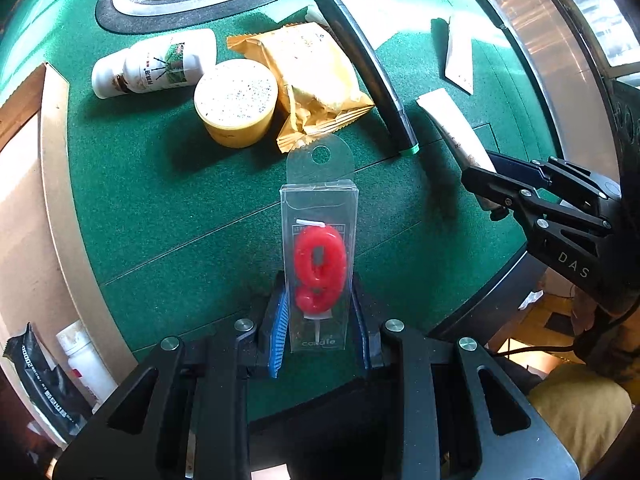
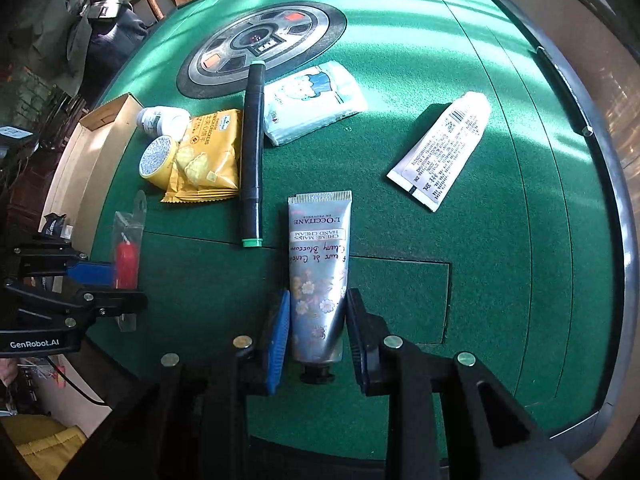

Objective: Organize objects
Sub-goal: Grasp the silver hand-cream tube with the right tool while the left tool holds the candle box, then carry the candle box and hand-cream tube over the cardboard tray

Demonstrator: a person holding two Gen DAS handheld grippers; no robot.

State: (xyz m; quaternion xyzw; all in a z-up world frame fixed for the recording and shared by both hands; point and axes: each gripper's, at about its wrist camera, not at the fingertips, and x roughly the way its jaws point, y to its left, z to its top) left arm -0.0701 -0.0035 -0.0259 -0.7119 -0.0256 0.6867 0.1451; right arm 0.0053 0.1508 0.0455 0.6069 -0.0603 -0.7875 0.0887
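My left gripper (image 1: 320, 320) is clamped narrow on a clear candle box (image 1: 319, 264), blue pads pressed to both its sides, the red number-nine candle (image 1: 319, 270) upright inside and the hang tab pointing to twelve o'clock over the green table (image 1: 160, 208). My right gripper (image 2: 318, 330) is closed on the hand cream tube (image 2: 319, 276), pads squeezing its lower body, cap toward me at six o'clock, crimped end up at twelve. From the right wrist view, a black marker (image 2: 252, 156) lies just at eleven o'clock of the tube, green cap nearest me. Left of it, at ten o'clock, sit the yellow cracker packet (image 2: 208, 156), a yellow round tin (image 2: 157, 160) touching it, and a white bottle (image 2: 162, 119) lying behind. A tissue pack (image 2: 316, 102) rests at twelve o'clock, touching the marker, and a white tube (image 2: 444, 148) lies well apart at two o'clock. The cardboard box (image 2: 100, 136) sits at the table's edge at nine to ten o'clock.
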